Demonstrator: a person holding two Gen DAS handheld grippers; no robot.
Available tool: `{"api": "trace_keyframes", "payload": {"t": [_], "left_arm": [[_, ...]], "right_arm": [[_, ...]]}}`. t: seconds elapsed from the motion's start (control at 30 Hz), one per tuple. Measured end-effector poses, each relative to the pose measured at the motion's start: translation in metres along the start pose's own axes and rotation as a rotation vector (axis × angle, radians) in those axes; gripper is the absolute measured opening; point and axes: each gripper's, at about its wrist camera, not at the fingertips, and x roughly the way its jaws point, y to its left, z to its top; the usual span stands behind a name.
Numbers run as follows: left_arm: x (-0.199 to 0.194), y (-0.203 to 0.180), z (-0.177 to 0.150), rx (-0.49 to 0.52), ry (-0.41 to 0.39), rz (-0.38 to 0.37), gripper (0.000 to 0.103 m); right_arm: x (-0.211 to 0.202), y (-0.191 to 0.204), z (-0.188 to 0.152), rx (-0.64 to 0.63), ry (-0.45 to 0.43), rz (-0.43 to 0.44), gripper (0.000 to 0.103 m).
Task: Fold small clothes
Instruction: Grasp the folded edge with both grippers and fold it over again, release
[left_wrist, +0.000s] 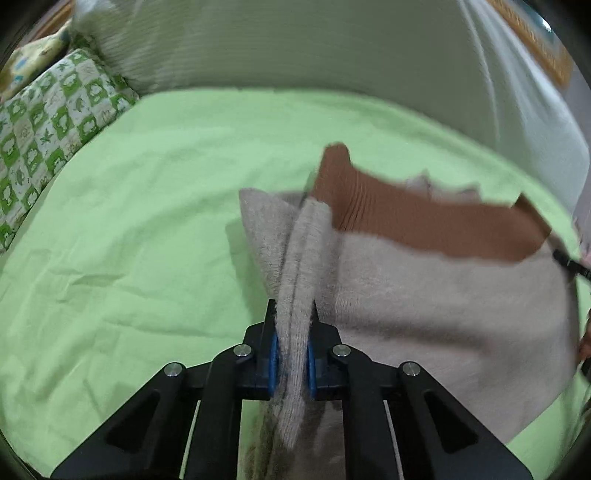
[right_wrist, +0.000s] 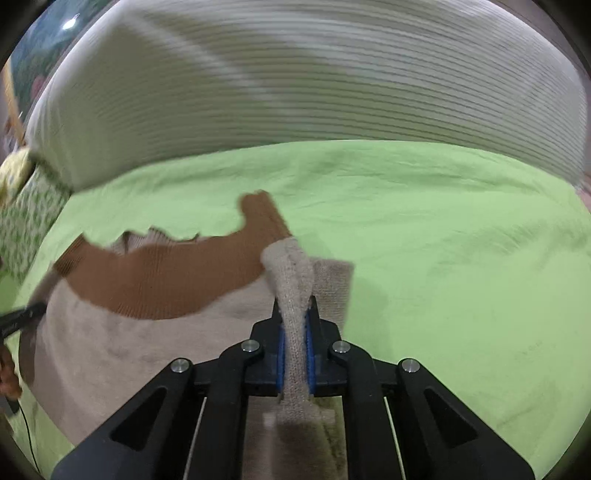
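Note:
A small beige knit garment (left_wrist: 443, 302) with a brown ribbed band (left_wrist: 424, 221) lies on the green sheet (left_wrist: 147, 221). My left gripper (left_wrist: 291, 314) is shut on a pinched fold at the garment's left edge; the knit stands up between its blue pads. In the right wrist view the same beige garment (right_wrist: 129, 339) and its brown band (right_wrist: 166, 280) spread to the left. There my right gripper (right_wrist: 295, 306) is shut on a fold at the garment's right edge. The tip of each opposite gripper shows at the frame's side.
A pale striped cushion or bolster (left_wrist: 295, 48) runs along the back of the green sheet (right_wrist: 443, 240). A green and white patterned pillow (left_wrist: 55, 122) lies at the far left. A person's hand (right_wrist: 7, 376) shows at the left edge of the right wrist view.

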Motion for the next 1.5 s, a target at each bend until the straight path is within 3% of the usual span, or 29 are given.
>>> {"api": "trace_keyframes", "payload": {"t": [0.03,0.07,0.13,0.17,0.23,0.33,0.43,0.5,0.67,0.73,0.8,0.97,1.1,1.17,1.23,1.4,1.5], "left_arm": [[0.002,-0.001,-0.002,0.01,0.0,0.016,0.02],[-0.002,-0.001,-0.003,0.004,-0.007,0.031,0.025],[-0.016,0.006,-0.004,-0.04,-0.017,0.037,0.048],[-0.029,0.011,-0.006,-0.073,-0.037,0.043,0.05],[-0.05,0.015,-0.011,-0.096,-0.073,-0.004,0.05],[-0.077,-0.004,-0.028,-0.072,-0.095,-0.104,0.05],[-0.089,-0.033,-0.045,-0.043,-0.078,-0.206,0.051],[-0.091,-0.055,-0.06,-0.008,-0.063,-0.249,0.051],[-0.069,-0.064,-0.085,0.022,0.004,-0.204,0.051],[-0.049,-0.054,-0.093,-0.002,0.091,-0.172,0.047],[-0.049,-0.044,-0.102,-0.046,0.079,-0.194,0.046],[-0.057,-0.043,-0.114,-0.022,0.083,-0.167,0.045],[-0.074,-0.033,-0.114,-0.037,0.066,-0.203,0.046],[-0.086,-0.025,-0.11,-0.061,0.041,-0.227,0.051],[-0.095,-0.016,-0.104,-0.097,0.017,-0.198,0.065],[-0.099,0.024,-0.101,-0.292,0.003,-0.117,0.085],[-0.088,0.042,-0.107,-0.383,0.056,-0.13,0.086]], "right_arm": [[0.01,-0.001,-0.002,0.008,0.032,-0.005,0.011],[0.017,-0.003,-0.004,0.017,0.067,-0.009,0.02],[0.011,-0.005,-0.005,0.037,0.046,-0.022,0.033],[0.002,-0.006,-0.004,0.053,0.016,-0.035,0.042],[-0.018,-0.008,-0.002,0.083,-0.058,-0.015,0.049],[-0.039,0.01,0.009,0.063,-0.11,0.165,0.049],[-0.037,0.053,0.012,-0.018,-0.056,0.395,0.049],[-0.031,0.083,0.01,-0.064,-0.022,0.46,0.049],[0.005,0.161,-0.008,-0.266,0.159,0.594,0.048],[0.024,0.186,-0.019,-0.384,0.234,0.559,0.048],[0.05,0.205,-0.022,-0.496,0.239,0.358,0.047],[0.094,0.187,0.021,-0.311,0.126,0.14,0.046],[0.084,0.169,0.035,-0.129,0.085,0.187,0.042],[0.06,0.162,0.028,-0.108,0.039,0.219,0.044],[0.033,0.155,0.016,-0.1,0.013,0.262,0.044],[-0.016,0.129,-0.021,-0.075,0.011,0.323,0.046],[-0.032,0.121,-0.046,-0.068,0.009,0.383,0.046]]}}
